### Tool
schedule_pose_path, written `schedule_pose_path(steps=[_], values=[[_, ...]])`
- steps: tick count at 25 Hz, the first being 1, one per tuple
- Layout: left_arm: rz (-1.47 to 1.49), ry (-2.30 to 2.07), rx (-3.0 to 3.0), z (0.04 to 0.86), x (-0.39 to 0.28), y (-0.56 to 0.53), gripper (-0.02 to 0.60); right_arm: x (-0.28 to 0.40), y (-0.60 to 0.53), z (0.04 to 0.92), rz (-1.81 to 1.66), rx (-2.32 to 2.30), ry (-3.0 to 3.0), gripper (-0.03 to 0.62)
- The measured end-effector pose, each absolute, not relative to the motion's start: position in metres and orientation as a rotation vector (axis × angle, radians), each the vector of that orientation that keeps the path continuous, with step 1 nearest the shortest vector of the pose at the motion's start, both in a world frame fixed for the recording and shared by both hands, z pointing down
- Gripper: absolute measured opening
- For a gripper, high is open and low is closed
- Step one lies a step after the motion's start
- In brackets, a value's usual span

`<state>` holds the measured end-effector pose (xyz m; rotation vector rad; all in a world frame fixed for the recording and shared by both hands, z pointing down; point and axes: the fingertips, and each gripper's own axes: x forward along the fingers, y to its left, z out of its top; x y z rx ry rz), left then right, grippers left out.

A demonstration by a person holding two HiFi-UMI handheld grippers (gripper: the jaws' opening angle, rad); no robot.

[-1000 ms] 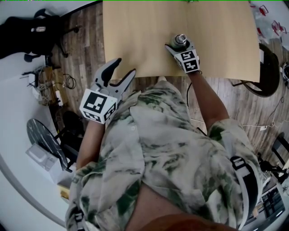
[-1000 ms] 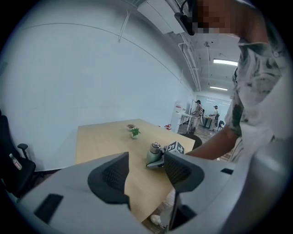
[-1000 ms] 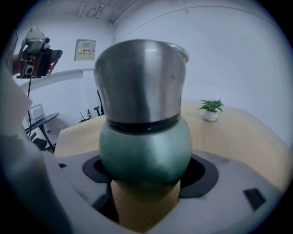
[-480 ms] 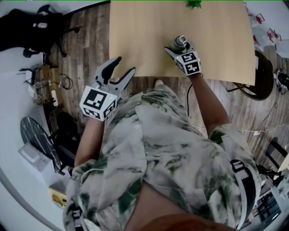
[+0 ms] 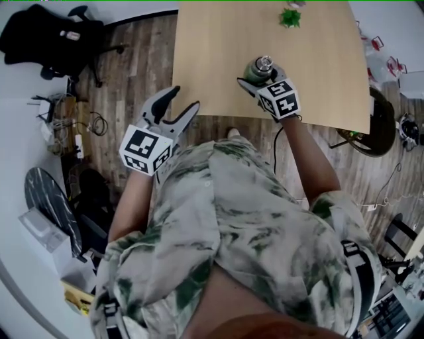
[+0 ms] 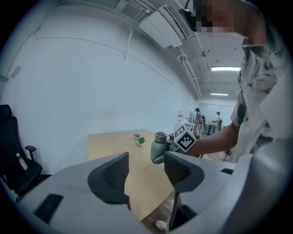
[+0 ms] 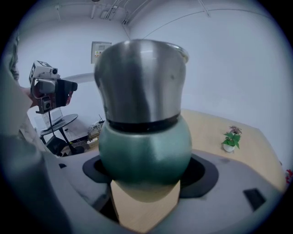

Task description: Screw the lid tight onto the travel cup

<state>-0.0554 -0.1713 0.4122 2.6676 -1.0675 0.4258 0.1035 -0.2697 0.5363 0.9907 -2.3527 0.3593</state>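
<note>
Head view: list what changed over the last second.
The right gripper, shut on the travel cup, carried it slightly left along the table; more of its green body now shows. The camera shifted too, bringing a small plant fully into view. Unchanged: the steel lid on the cup, the left gripper open and empty off the table's near edge.

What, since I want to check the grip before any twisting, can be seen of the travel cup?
The travel cup has a rounded, matte green body, a dark band above it, and a brushed-metal-looking top part that widens upward. It is about upright over the light wooden table, near its near edge; whether its base touches the table cannot be told. The right gripper has its jaws shut on the green body, one each side. Nothing else touches it.
</note>
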Motion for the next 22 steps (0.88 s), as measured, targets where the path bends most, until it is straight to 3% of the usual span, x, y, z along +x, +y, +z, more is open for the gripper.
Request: schedule_pose_path(steps=[12, 22], values=[[0.346, -1.085, 2.725, 0.376, -0.097, -0.141, 0.252, 0.002, -0.217, 0.435, 0.3, 0.725, -2.457, 0.4], [0.314, -1.102, 2.774, 0.345, -0.131, -0.123, 0.252, -0.066, -0.176, 0.404, 0.26, 0.547, -2.488, 0.4]])
